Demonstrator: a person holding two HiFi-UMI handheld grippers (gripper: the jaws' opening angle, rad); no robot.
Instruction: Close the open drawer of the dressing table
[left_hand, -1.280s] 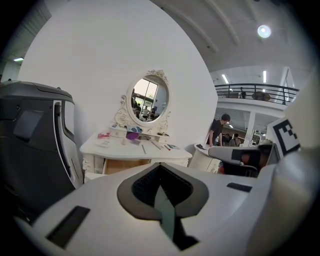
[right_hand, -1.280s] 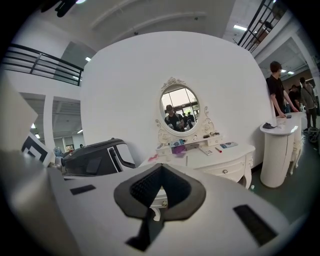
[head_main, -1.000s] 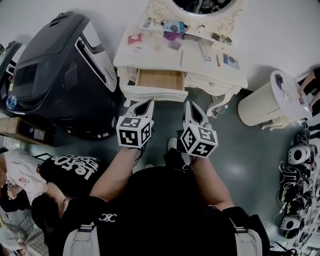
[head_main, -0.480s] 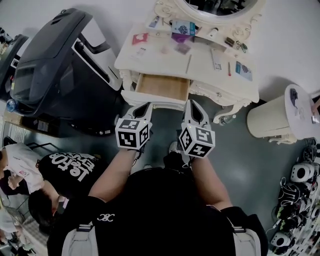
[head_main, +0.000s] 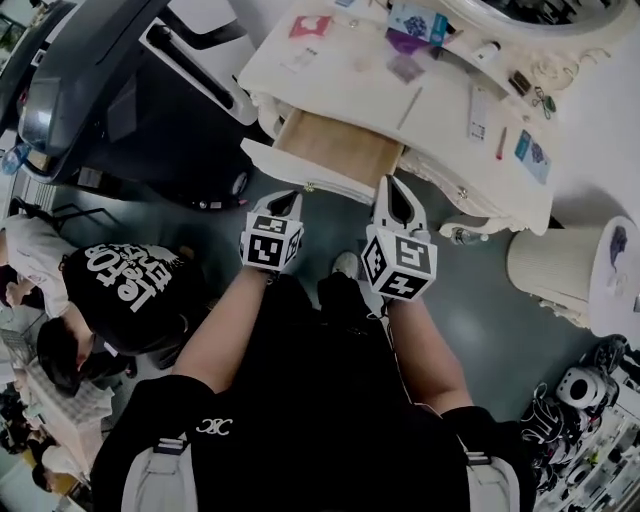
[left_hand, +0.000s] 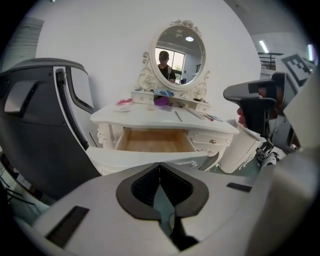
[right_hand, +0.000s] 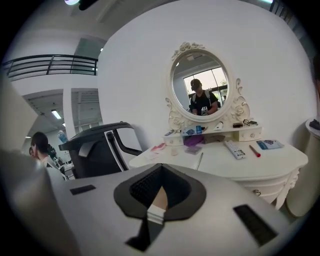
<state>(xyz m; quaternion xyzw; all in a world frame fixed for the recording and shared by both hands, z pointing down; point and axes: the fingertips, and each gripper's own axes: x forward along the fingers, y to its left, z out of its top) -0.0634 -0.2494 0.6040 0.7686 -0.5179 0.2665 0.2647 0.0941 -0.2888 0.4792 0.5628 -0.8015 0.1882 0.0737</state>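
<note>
The white dressing table (head_main: 350, 70) stands at the top of the head view with its wooden drawer (head_main: 335, 150) pulled out. The white drawer front (head_main: 305, 172) faces me. My left gripper (head_main: 285, 197) is shut and holds nothing, its tips just short of the drawer front. To its right, my right gripper (head_main: 393, 183) is also shut and empty, near the drawer's right corner. In the left gripper view the open drawer (left_hand: 155, 141) lies straight beyond the closed jaws of the left gripper (left_hand: 160, 165). The right gripper (right_hand: 161, 167) points at the table top (right_hand: 225, 160) under the oval mirror (right_hand: 200, 82).
A black massage chair (head_main: 100, 90) stands left of the table. A person in a black printed T-shirt (head_main: 130, 290) crouches at the left. A round cream bin (head_main: 560, 265) stands right of the table. Small items, among them a remote (head_main: 478, 112), lie on the table top.
Both grippers have come lower and closer to the drawer front, side by side. The drawer is still pulled out, and both jaws stayed shut.
</note>
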